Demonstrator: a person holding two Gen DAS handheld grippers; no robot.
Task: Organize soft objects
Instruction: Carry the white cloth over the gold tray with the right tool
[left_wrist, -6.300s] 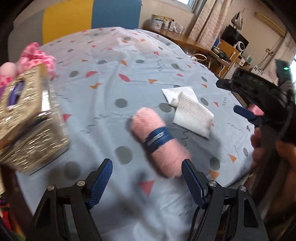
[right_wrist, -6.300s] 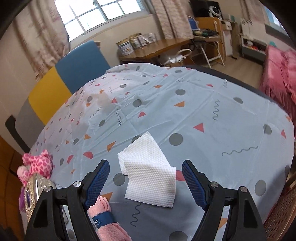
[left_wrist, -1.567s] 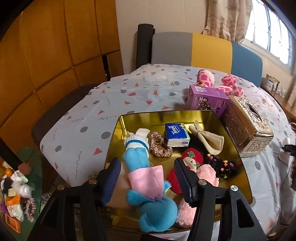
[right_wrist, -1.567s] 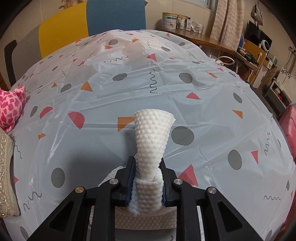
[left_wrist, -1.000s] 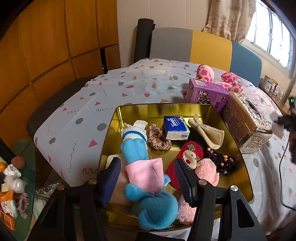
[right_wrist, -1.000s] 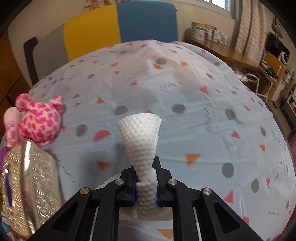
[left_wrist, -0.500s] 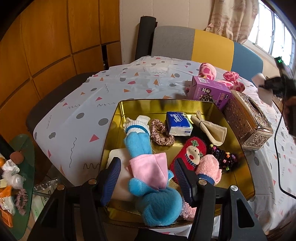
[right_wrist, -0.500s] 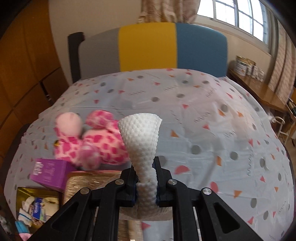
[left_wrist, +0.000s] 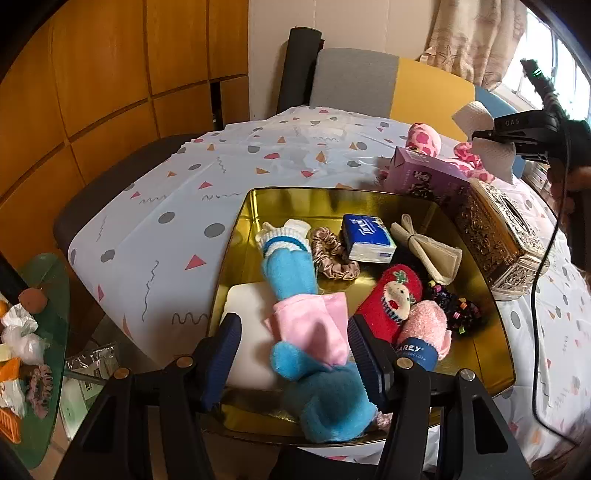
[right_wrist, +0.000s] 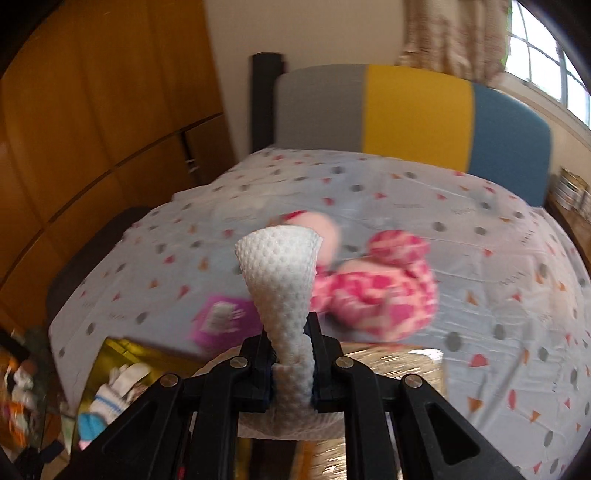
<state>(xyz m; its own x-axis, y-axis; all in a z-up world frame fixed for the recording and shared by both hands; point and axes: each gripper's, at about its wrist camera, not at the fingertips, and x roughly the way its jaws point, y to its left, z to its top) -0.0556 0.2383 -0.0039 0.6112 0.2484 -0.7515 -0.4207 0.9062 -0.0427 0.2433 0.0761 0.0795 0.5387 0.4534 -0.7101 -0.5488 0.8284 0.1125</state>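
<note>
My right gripper (right_wrist: 291, 363) pinching white cloth (right_wrist: 282, 280), held up beyond gold tray (left_wrist: 236, 236), above gold box (left_wrist: 498, 236); cloth's lower part hidden behind jaws, view blurred. My left gripper (left_wrist: 295, 358) jaws spread over tray's near edge, pads clear of blue sock (left_wrist: 291, 273) between them. Sock's toe overhangs rim. Pink towel roll (left_wrist: 424, 328) in tray, partly cut off by right finger.

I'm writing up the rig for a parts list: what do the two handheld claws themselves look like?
Both are matte black plastic frames with silver screw heads at the joints. The left claw has ribbed dark-blue pads on its fingers. The right claw, seen from the side in the left wrist view, carries white lettering, a small green light on top and a black cable hanging from its handle.
</note>
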